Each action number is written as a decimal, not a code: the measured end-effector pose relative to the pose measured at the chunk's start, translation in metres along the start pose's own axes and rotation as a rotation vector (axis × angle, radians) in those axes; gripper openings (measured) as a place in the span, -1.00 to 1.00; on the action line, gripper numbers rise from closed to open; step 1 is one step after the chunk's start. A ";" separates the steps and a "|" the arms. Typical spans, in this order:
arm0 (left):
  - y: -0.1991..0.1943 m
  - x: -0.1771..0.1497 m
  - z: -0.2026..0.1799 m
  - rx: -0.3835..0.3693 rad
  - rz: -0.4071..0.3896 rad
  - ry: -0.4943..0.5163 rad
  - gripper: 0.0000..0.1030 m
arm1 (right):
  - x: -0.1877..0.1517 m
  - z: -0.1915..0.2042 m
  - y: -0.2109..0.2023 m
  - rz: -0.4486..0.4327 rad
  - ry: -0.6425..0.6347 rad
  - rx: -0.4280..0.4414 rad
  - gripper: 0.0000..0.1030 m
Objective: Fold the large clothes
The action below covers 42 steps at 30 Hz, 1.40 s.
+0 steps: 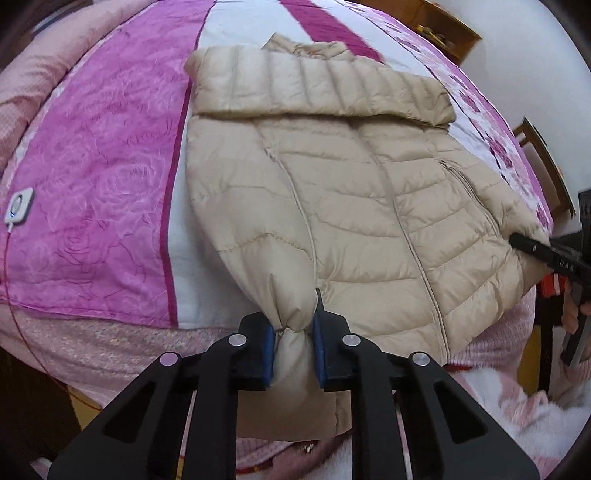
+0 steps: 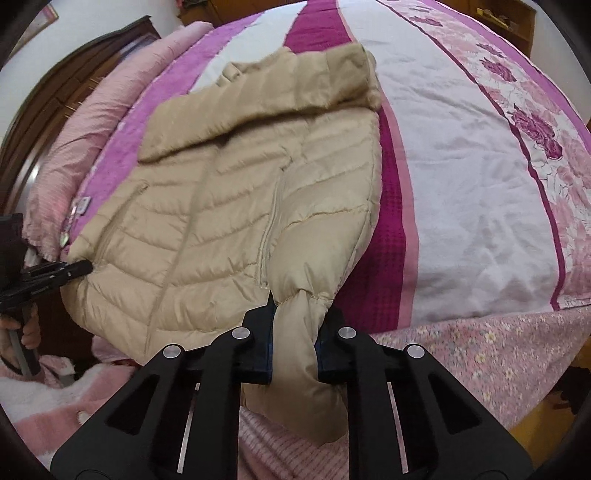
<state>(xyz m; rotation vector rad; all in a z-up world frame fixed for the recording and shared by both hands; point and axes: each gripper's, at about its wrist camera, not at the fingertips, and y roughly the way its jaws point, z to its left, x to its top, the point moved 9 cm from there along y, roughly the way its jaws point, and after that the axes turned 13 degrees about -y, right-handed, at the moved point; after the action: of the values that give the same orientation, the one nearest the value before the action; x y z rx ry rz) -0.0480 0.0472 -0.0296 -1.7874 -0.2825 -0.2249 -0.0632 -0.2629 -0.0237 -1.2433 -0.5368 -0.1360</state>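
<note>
A beige quilted puffer jacket (image 1: 332,177) lies front up on the bed, its sleeves folded across the chest near the collar. It also shows in the right wrist view (image 2: 229,192). My left gripper (image 1: 293,332) is shut on the jacket's hem at its left corner, fabric bunched between the blue pads. My right gripper (image 2: 295,332) is shut on the hem at the opposite corner. The right gripper also shows in the left wrist view (image 1: 517,240), and the left gripper in the right wrist view (image 2: 85,271), each at a hem corner.
The bed has a pink, magenta and white floral cover (image 1: 92,166). A white controller with a cord (image 1: 20,208) lies on it at the left. A wooden headboard (image 2: 55,92) and pink pillows (image 2: 110,103) are at the far left. Wooden furniture (image 1: 443,26) stands behind.
</note>
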 end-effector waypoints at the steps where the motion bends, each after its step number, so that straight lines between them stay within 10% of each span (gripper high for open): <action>1: -0.007 -0.006 0.000 0.005 0.001 0.013 -0.68 | -0.002 0.002 -0.005 -0.002 -0.006 0.002 -0.72; 16: -0.057 -0.011 -0.010 -0.054 -0.046 0.005 -0.73 | 0.018 0.018 -0.054 -0.108 -0.004 0.054 -0.73; 42: 0.025 0.197 -0.019 0.044 -0.208 -0.076 -0.72 | 0.199 -0.058 0.052 -0.130 0.006 -0.143 -0.72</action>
<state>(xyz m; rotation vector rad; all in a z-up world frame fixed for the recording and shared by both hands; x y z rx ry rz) 0.1473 0.0375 0.0104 -1.7253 -0.5256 -0.2960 0.1484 -0.2623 0.0101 -1.3461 -0.6108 -0.2920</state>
